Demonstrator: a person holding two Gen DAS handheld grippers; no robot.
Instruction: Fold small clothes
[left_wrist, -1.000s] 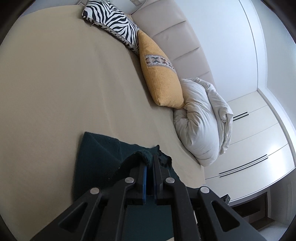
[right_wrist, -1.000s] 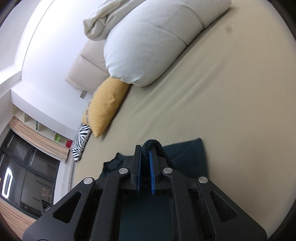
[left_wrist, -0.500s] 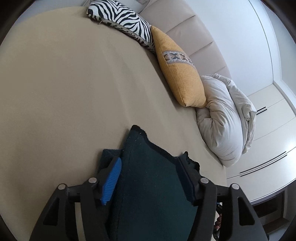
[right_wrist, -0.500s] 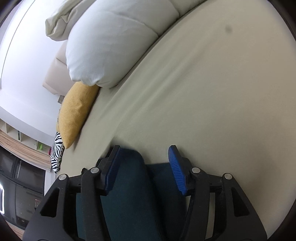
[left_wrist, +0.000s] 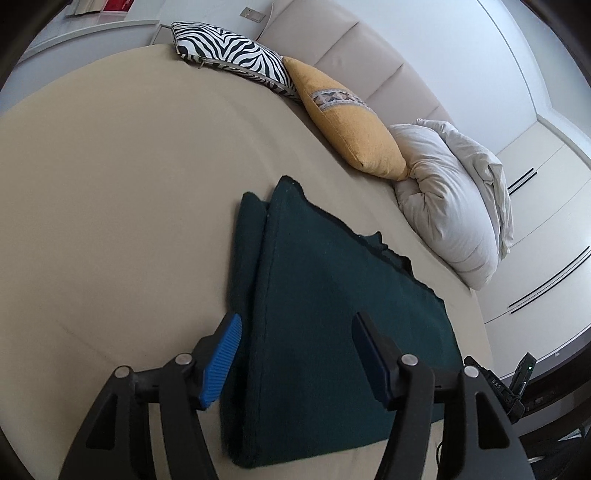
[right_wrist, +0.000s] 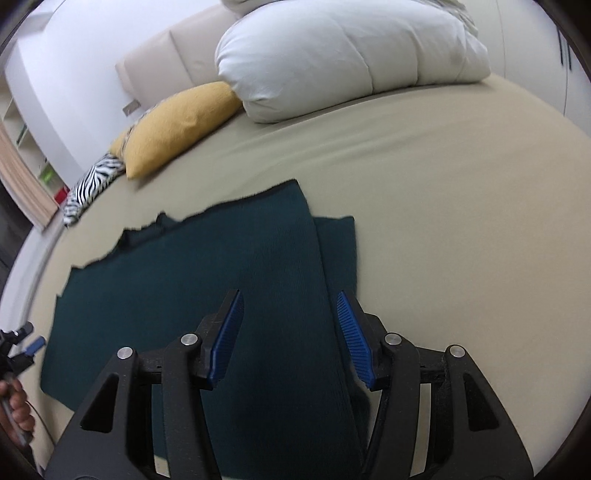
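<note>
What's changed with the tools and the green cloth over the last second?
Both tools let go: the left tool and right tool were shut on the cloth's edge and now stand open above it. The cloth, folded over, now lies flat on the bed. The pillows are unmoved.

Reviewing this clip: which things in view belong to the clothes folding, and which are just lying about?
Job: dark green garment, left gripper, right gripper, both open above it.
Lying about: zebra pillow, yellow cushion, white duvet.

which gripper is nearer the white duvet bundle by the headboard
Right. The right gripper works the garment end below the duvet; the left gripper sits farther along.
</note>
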